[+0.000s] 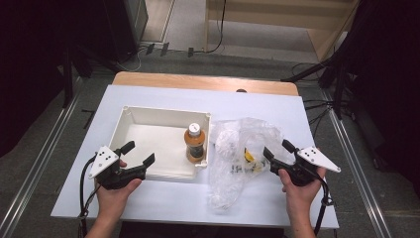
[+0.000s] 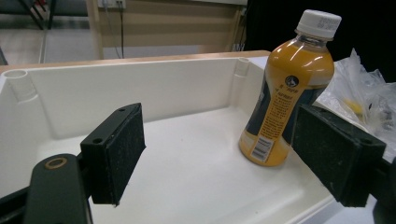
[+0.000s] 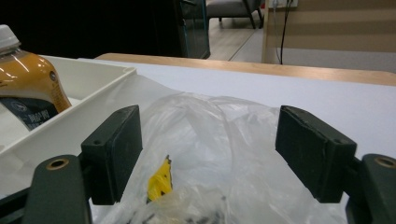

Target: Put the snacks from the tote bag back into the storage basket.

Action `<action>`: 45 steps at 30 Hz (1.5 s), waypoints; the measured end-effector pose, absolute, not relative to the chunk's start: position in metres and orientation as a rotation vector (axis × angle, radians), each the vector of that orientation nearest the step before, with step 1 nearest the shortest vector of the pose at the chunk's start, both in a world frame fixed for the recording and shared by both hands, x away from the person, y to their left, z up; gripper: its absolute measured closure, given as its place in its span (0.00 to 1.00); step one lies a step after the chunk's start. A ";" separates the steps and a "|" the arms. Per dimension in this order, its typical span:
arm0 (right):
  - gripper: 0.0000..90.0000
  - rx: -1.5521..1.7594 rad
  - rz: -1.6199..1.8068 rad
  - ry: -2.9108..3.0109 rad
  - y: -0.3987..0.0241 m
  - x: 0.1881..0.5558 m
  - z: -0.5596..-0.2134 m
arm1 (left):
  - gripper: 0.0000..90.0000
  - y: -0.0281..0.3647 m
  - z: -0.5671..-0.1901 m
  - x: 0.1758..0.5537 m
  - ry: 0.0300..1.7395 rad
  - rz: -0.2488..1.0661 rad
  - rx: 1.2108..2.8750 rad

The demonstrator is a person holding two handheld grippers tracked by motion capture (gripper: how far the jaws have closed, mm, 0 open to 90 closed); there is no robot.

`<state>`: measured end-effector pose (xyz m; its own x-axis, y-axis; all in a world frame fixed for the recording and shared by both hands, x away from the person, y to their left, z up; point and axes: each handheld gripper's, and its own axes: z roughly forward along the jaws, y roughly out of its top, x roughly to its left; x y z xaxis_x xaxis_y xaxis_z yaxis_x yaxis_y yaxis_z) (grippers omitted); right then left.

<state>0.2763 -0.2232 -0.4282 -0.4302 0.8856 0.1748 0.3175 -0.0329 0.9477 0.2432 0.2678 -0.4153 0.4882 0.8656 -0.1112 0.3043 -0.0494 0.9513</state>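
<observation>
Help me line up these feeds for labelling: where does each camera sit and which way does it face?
High view: above the person's side, looking forward and down on the table; forearms, both hands show.
Left gripper view: rides the left gripper, facing the white bin.
Right gripper view: rides the right gripper, facing the plastic bag.
All share the orange bottle.

the left gripper [image 1: 138, 152] and right gripper [image 1: 276, 149] are black, each topped by a grey three-cornered plate with dark dots; black cables trail back. flat rectangular jaws carry screw holes; forearms bare.
</observation>
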 end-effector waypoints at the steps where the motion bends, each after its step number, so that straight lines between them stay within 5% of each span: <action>1: 0.26 1.269 1.475 1.746 -0.225 0.275 -0.429 | 0.20 0.269 -0.415 0.243 1.029 0.625 1.610; 32: 0.28 1.375 1.389 1.659 -0.291 0.238 -0.444 | 0.20 0.306 -0.414 0.220 1.084 0.665 1.592; 45: 0.28 1.344 1.286 1.737 -0.286 0.228 -0.457 | 0.20 0.320 -0.419 0.222 1.145 0.686 1.562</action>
<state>0.2277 -0.2863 -0.4568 -0.3178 0.9424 0.1046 0.3749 0.0236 0.9267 0.2216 0.3203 -0.4188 0.3814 0.9164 -0.1214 0.3255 -0.0102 0.9455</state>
